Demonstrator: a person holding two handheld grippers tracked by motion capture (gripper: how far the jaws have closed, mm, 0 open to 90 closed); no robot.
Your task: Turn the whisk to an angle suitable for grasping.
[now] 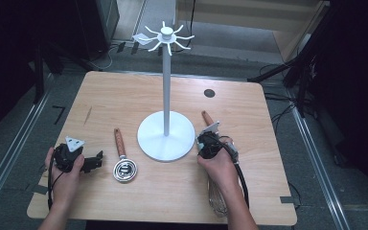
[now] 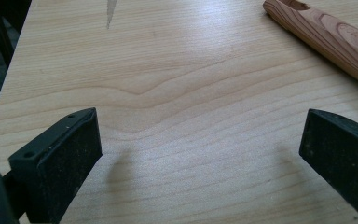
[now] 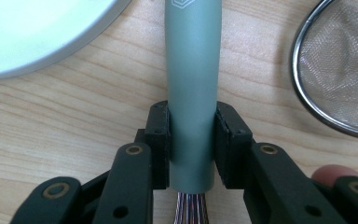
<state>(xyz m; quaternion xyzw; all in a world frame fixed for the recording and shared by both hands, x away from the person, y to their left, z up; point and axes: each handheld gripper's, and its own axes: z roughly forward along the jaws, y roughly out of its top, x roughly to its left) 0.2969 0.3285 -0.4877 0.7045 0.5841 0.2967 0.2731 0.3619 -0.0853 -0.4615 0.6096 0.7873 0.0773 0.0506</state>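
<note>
Grey whisk handle (image 3: pixel 193 93) clamped in right tool (image 3: pixel 192 140), on wooden table (image 1: pixel 124 96)

The table (image 1: pixel 172 191) is pale wood with a clear wavy grain and a smooth, faintly satin face; the stand (image 1: pixel 166 136) on it looks like white painted metal, smooth with a soft sheen on its round base. The whisk's grey-green handle (image 3: pixel 192 93) is matt and smooth, plastic or coated, with thin shiny metal wires (image 3: pixel 190 210) at its end; the strainer (image 3: pixel 340 70) beside it has a polished metal rim round fine wire mesh, and the wooden handle (image 2: pixel 331 39) is reddish, strongly grained and lightly glossy. The right gripper (image 3: pixel 192 144) has matt black plastic jaws with brass-coloured rivets; the left gripper (image 2: pixel 200 154) has dull, slightly rough black pads.
</note>
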